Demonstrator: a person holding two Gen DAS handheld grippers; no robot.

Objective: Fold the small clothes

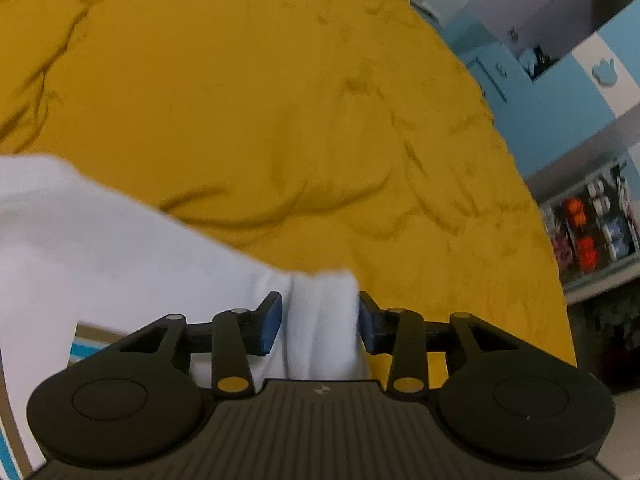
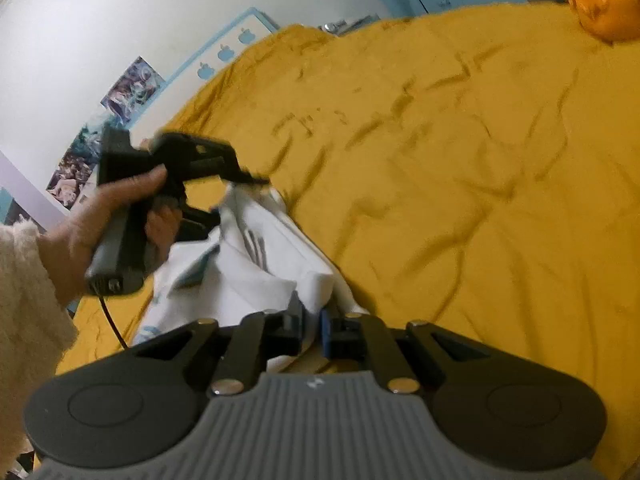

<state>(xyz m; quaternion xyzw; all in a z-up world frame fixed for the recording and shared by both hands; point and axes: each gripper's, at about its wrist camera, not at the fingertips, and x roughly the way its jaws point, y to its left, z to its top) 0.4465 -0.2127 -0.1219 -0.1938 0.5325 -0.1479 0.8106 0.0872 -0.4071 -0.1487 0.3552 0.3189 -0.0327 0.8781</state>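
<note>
A small white garment (image 2: 248, 268) with blue and brown trim hangs stretched between my two grippers above a mustard-yellow bedspread (image 2: 460, 184). My right gripper (image 2: 314, 326) is shut on one bunched edge of it. My left gripper (image 1: 320, 322) is shut on another edge of the white garment (image 1: 120, 248), with a thick fold of cloth between its blue pads. In the right wrist view my left gripper (image 2: 252, 178) shows at the left, held by a bare hand, gripping the garment's far end.
The yellow bedspread (image 1: 280, 100) is wrinkled and fills most of both views. An orange round cushion or toy (image 2: 606, 6) lies at its far right corner. Blue cupboards and shelves (image 1: 592, 220) stand past the bed's right edge. A white wall with posters (image 2: 132, 88) is at the left.
</note>
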